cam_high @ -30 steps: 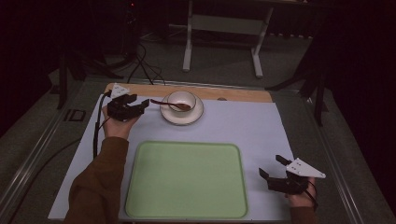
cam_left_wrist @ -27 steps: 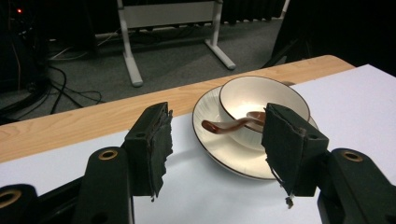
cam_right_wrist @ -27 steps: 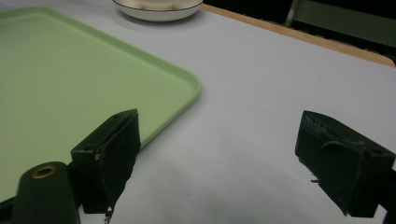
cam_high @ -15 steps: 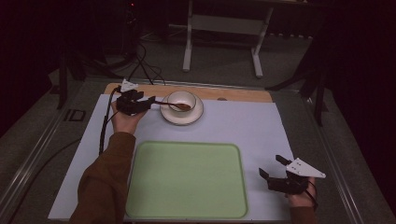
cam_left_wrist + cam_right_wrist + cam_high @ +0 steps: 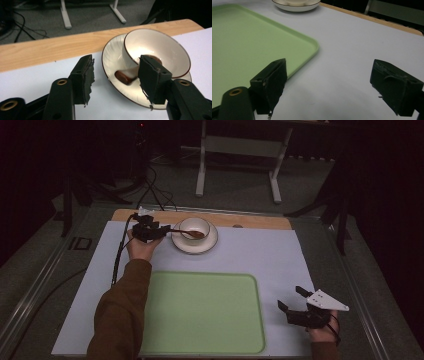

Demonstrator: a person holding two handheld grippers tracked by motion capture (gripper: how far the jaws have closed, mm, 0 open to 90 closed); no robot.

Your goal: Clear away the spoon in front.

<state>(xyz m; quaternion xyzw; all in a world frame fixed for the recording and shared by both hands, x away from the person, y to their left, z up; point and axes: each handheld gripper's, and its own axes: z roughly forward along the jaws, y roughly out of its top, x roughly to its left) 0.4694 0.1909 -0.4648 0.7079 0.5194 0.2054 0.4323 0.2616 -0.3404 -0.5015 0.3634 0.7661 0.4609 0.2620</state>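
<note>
A white cup stands on a white saucer at the back of the white mat. A brown spoon rests in the cup, its handle sticking out to the left over the saucer. My left gripper is at the saucer's left edge, open. In the left gripper view the spoon handle's end lies between the open jaws of the left gripper, next to the cup, untouched by either pad. My right gripper rests open at the mat's front right with nothing between its fingers.
A pale green tray lies flat at the front middle; its corner is just left of the right gripper. A wooden strip runs along the table's back edge. A cable trails from the left gripper.
My left gripper has moved right, from the mat's back left corner to the saucer's edge, bringing its jaws around the spoon handle's end. The right gripper has stayed put.
</note>
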